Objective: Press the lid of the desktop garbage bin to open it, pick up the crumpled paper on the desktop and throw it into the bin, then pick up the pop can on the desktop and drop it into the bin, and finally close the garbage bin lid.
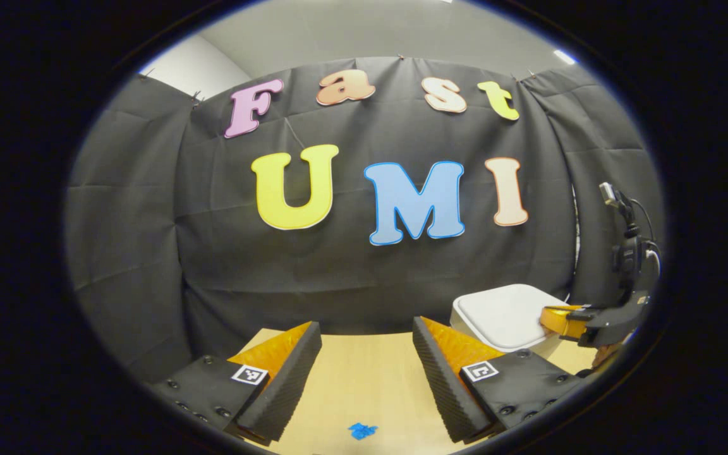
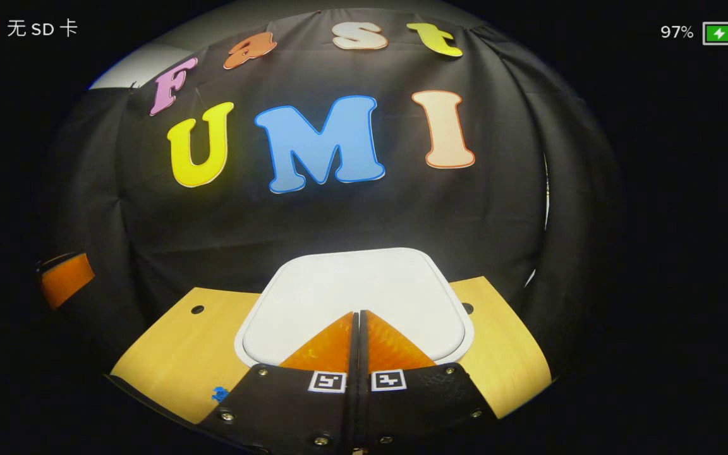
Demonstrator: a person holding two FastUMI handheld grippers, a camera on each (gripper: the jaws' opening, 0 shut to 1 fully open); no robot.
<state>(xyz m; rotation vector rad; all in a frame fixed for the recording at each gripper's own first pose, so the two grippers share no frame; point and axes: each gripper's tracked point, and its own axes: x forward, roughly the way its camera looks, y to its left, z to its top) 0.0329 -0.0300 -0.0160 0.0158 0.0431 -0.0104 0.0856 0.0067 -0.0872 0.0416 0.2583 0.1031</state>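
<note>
The white garbage bin (image 2: 351, 284) stands on the wooden table with its flat lid down. My right gripper (image 2: 359, 313) is shut, its fingers pressed together with nothing between them, and their tips rest over the near part of the lid. In the left gripper view the bin (image 1: 503, 313) sits at the right, and the right gripper (image 1: 553, 319) reaches onto the lid's right edge. My left gripper (image 1: 367, 335) hangs open above the table, left of the bin, with nothing between its fingers.
A small blue mark (image 1: 362, 431) lies on the wooden table (image 1: 364, 379) near its front, also seen as a blue mark (image 2: 219, 394) in the right gripper view. Black cloth walls close in the back and sides. Two small holes (image 2: 197, 309) dot the tabletop beside the bin.
</note>
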